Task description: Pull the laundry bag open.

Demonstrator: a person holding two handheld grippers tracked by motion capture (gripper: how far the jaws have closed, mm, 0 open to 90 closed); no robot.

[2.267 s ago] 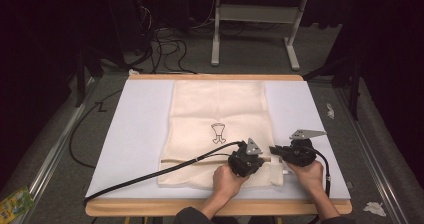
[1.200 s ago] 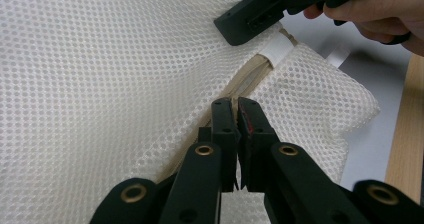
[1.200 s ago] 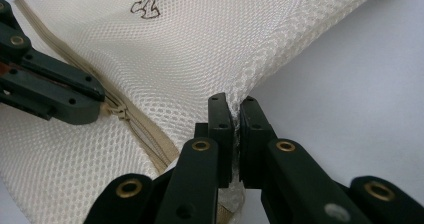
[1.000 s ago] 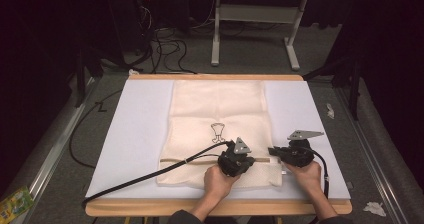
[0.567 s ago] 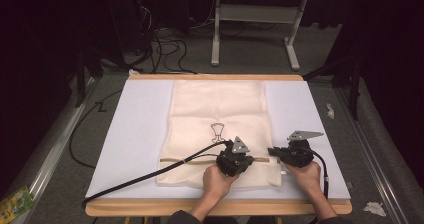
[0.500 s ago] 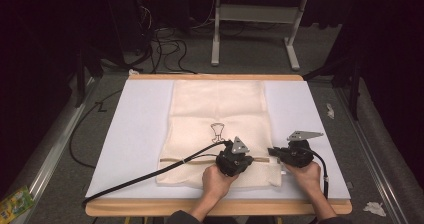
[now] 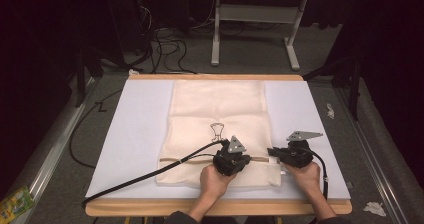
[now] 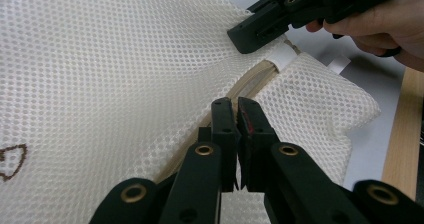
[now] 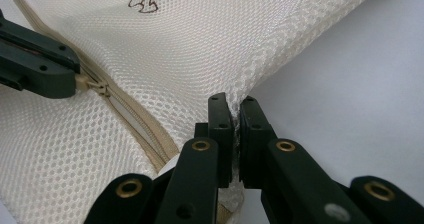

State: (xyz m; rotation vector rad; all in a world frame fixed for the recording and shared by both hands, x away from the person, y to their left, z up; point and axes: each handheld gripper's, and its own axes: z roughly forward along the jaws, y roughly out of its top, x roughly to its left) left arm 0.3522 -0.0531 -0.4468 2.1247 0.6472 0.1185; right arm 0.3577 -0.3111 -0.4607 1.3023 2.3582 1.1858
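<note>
Now left gripper [image 8: 236, 104] clamped on zipper pull [image 9: 98, 87]; right gripper [image 9: 231, 104] pinching mesh bag [image 7: 217, 109] edge

Cream mesh-cloth bag [image 8: 125, 59], matt and rough; white table cover [image 7: 135, 134] smooth, perhaps paper; table edge [image 7: 215, 207] wood.

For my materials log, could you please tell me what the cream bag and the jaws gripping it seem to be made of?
The cream mesh bag looks like soft synthetic netting: fine regular holes, pliant folds, matte. The left gripper has hard, matte black jaws, probably plastic or coated metal, with brass-coloured rivets.
</note>
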